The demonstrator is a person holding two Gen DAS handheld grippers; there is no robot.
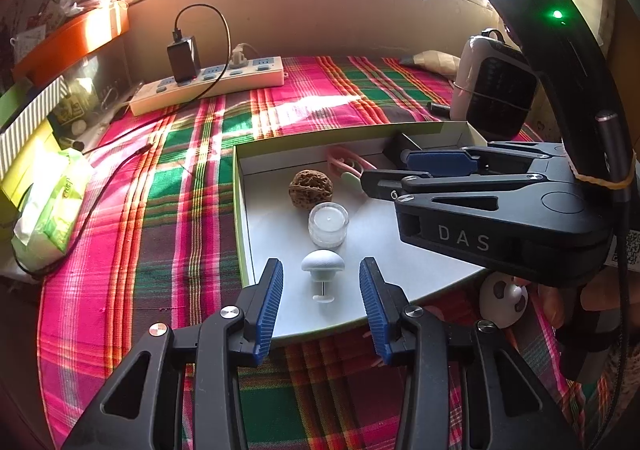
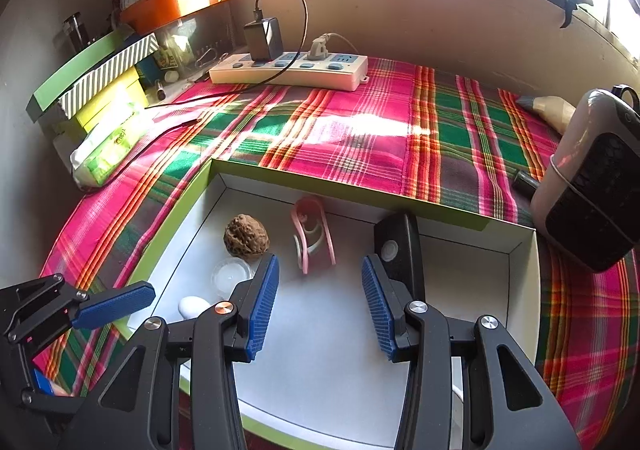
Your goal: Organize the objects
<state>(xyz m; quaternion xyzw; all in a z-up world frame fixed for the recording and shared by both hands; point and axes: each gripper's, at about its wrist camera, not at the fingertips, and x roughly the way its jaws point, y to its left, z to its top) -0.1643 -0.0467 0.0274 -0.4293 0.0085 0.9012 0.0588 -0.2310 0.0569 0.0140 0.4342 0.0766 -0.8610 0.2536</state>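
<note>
Currently both tongs hover over the box (image 1: 240, 186) on the plaid worktop (image 1: 168, 210). Left tongs (image 1: 321, 304) released, jaws apart, nothing gripped; white knob (image 1: 323, 262) lies in the box just ahead, between the fingertips, untouched. Candle (image 1: 328, 224) beyond it, then walnut (image 1: 311, 188), in a line. Right tongs (image 2: 320, 304) released, empty, above bare box floor; pink clip (image 2: 310, 234) ahead, black block (image 2: 396, 246) beside the right finger.

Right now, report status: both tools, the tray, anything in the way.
Left tool open, white mushroom knob loose between its pads. Right tool open, empty, over tray. Walnut, candle jar, pink clip in tray. Nothing blocking.
</note>
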